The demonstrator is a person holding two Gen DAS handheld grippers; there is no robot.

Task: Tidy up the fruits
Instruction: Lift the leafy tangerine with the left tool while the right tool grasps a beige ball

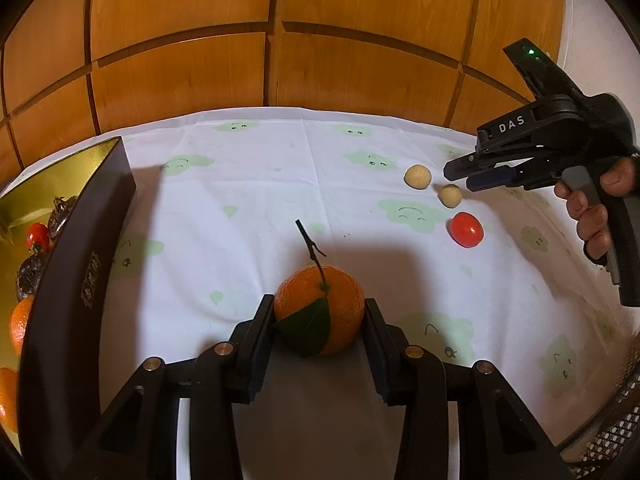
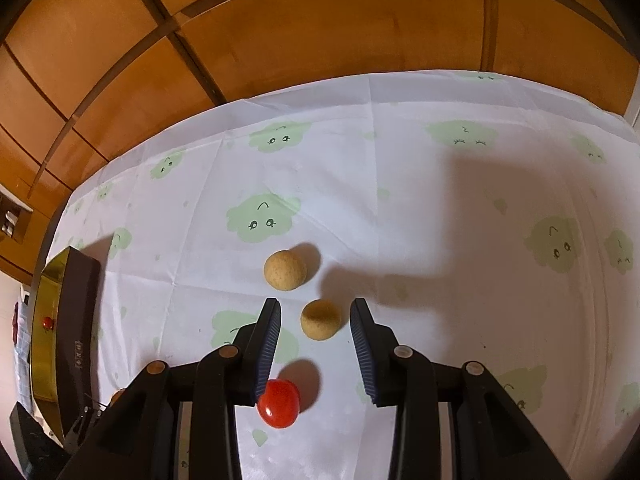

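An orange [image 1: 320,292] with a stem and a green leaf sits between the fingers of my left gripper [image 1: 318,300], whose pads press on both its sides just above the cloth. Two tan round fruits [image 1: 417,177] [image 1: 451,195] and a red cherry tomato [image 1: 466,229] lie at the right. My right gripper [image 2: 315,302] stands open above the cloth, with the nearer tan fruit [image 2: 322,319] between its fingertips and gaps on both sides. The other tan fruit [image 2: 285,270] lies just beyond it. The tomato [image 2: 279,403] lies under the left finger. A hand [image 1: 592,220] holds the right gripper [image 1: 456,178].
A dark box with a gold inside [image 1: 80,264] stands at the left edge and holds oranges, a red tomato and dark fruits; it also shows as the box [image 2: 76,320] in the right wrist view. A white cloth with green cloud faces [image 1: 260,184] covers the table. Wooden panels [image 1: 320,40] rise behind.
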